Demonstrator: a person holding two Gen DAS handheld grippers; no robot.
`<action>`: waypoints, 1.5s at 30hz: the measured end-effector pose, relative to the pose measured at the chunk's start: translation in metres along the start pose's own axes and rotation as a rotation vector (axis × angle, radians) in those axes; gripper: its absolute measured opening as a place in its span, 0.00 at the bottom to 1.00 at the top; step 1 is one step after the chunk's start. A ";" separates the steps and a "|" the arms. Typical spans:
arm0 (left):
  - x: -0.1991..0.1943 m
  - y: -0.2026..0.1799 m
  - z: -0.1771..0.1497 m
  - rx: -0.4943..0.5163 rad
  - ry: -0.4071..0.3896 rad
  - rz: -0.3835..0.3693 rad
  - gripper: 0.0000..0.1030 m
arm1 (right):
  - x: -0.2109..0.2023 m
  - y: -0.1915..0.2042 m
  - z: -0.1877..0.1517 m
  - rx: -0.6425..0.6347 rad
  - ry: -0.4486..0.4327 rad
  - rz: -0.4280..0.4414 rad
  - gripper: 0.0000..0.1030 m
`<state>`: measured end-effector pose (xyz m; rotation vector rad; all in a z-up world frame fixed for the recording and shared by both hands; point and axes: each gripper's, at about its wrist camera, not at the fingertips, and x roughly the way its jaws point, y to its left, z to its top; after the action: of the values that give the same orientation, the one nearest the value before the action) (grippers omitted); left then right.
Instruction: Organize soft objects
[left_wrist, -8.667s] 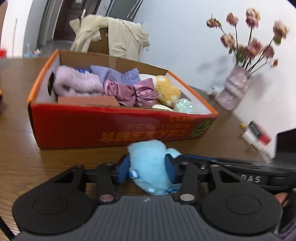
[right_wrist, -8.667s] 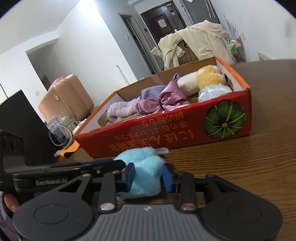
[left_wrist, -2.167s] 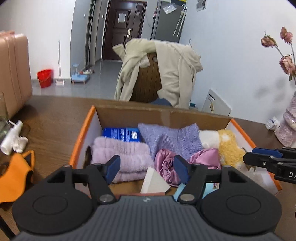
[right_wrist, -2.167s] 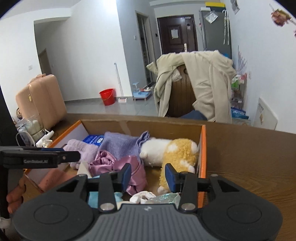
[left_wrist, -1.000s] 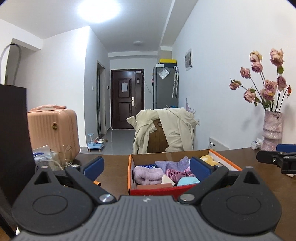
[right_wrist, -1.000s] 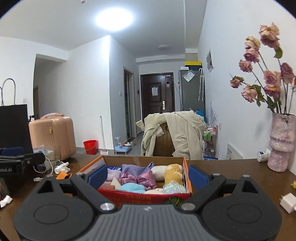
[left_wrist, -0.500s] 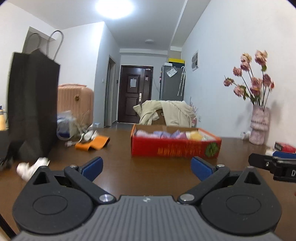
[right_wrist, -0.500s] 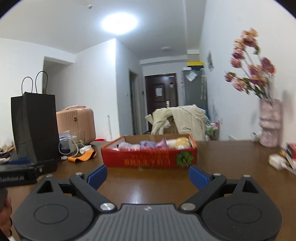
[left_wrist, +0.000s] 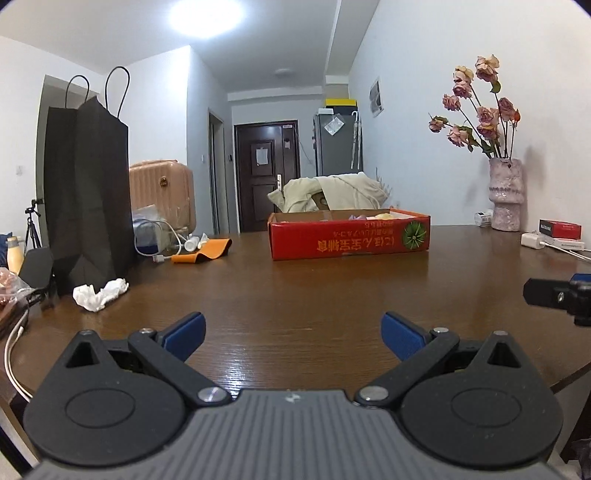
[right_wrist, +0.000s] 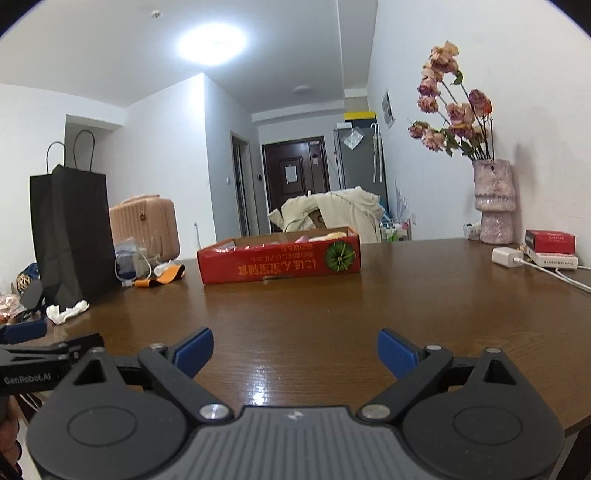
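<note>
Dark brown wooden tabletop (left_wrist: 295, 295) fills the foreground of both wrist views, glossy under a round ceiling light, with a white-walled room and a dark entrance door behind it. Well back on that surface sits the shallow red cardboard box with an orange rim and a green pumpkin print (left_wrist: 349, 234), and only slivers of the soft things inside it show over its near wall: a bit of pink and a bit of yellow. Half a second ago the box stood nearer in both views; now it looks smaller and farther off, so both grippers have drawn back toward the near edge of the table. Nine seconds ago both sets of fingers pinched a fluffy light-blue plush toy just in front of the box; that toy is no longer between them. The left gripper (left_wrist: 293, 332) hangs low over the wood with its blue-padded fingers spread wide and nothing held, and the right gripper (right_wrist: 294, 349) matches it, fingers wide apart and empty. A tall black paper shopping bag with cord handles (left_wrist: 86, 199) stands at the left of the table, a crumpled white tissue (left_wrist: 100, 293) lies just beside its foot, and a folded orange cloth (left_wrist: 203, 254) rests farther back. At the right, a mottled pink ceramic vase of dried pink roses (right_wrist: 495, 201) stands near the wall.
</note>
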<state>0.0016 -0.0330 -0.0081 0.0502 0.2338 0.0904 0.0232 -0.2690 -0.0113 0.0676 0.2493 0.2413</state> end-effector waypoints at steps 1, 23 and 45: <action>-0.001 0.001 0.000 -0.004 -0.008 0.003 1.00 | 0.000 0.000 -0.001 -0.005 0.002 0.005 0.93; -0.004 0.002 0.004 -0.001 -0.028 -0.014 1.00 | 0.005 -0.001 0.001 0.019 0.013 0.030 0.99; -0.004 0.003 0.004 0.002 -0.035 -0.020 1.00 | 0.006 -0.002 -0.001 0.030 0.018 0.029 1.00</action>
<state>-0.0014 -0.0303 -0.0036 0.0515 0.1995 0.0690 0.0291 -0.2692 -0.0141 0.0990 0.2702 0.2668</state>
